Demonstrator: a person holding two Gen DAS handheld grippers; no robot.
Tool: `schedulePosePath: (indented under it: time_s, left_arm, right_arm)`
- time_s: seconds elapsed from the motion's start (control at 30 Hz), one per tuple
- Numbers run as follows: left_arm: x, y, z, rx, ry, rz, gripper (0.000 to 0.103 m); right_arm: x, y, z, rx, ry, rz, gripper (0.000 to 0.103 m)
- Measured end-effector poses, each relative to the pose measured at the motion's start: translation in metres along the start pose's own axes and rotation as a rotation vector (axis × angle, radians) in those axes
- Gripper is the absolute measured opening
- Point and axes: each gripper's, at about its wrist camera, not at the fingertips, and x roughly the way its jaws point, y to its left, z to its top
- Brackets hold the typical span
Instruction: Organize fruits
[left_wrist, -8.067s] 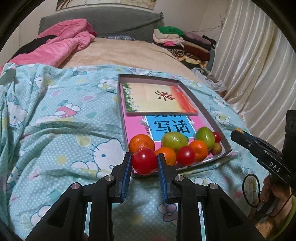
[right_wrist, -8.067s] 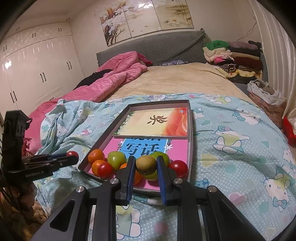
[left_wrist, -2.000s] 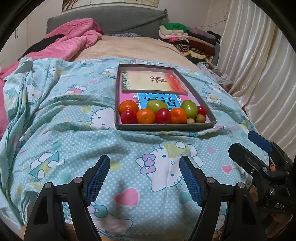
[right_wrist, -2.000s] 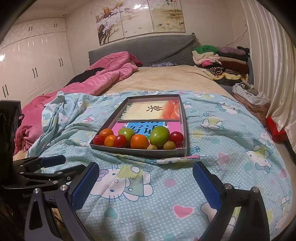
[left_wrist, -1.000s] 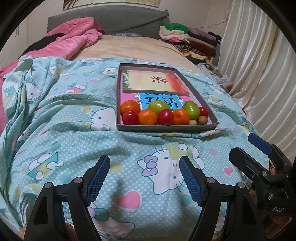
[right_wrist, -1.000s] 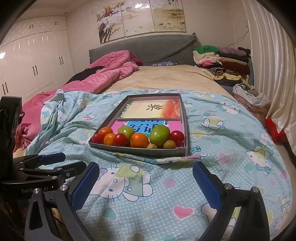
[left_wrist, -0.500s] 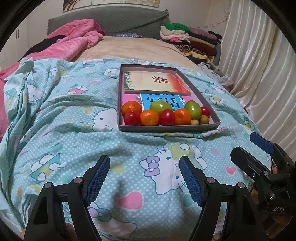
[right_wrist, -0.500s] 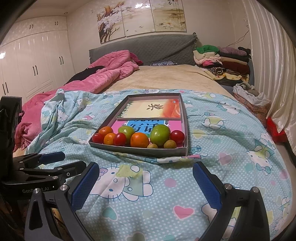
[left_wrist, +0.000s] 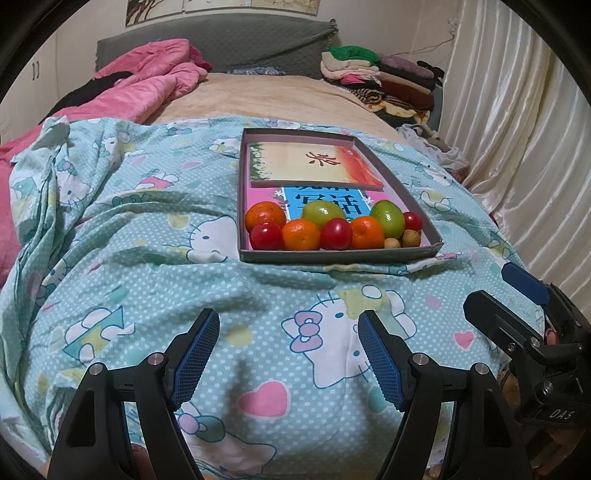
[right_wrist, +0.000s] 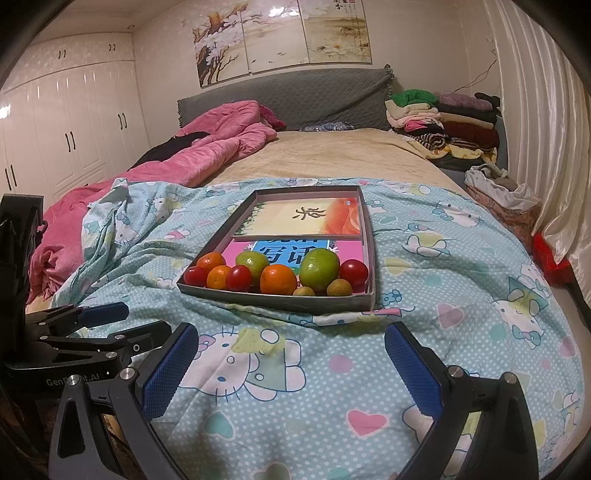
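**Fruit lined up in the box, both claws empty**

The fruits (left_wrist: 332, 229) sit in a row at the near end of the shallow grey box (left_wrist: 340, 255), well ahead of the left gripper (left_wrist: 288, 354) and the right gripper (right_wrist: 291, 363). Both grippers hang over the cartoon-print blanket (left_wrist: 147, 258) with their jaws spread wide and nothing between the blue pads.

The box rests on the blanket on the bed. In it lie two books (one overlapping the other) behind the fruit: an orange-and-cream book (left_wrist: 314, 164) at the far end, a pink-and-blue book (left_wrist: 321, 195) partly under the fruit. The row holds three oranges, three red fruits, two green ones and two small brown ones at the right corner.
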Motion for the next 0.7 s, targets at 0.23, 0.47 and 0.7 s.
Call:
schedulePosePath:
  time_s: [0.23, 0.47, 0.7]
  left_arm:
    - [0.000, 0.001, 0.000, -0.003, -0.002, 0.009, 0.079]
    - [0.002, 0.002, 0.001, -0.002, 0.001, 0.031, 0.079]
    - [0.011, 0.026, 0.008, -0.082, 0.022, 0.085, 0.079]
  right_arm:
    - [0.000, -0.001, 0.000, 0.002, 0.002, -0.002, 0.102]
    - [0.001, -0.003, -0.002, 0.009, 0.004, -0.009, 0.102]
    - [0.004, -0.022, 0.003, 0.081, -0.008, -0.025, 0.102]
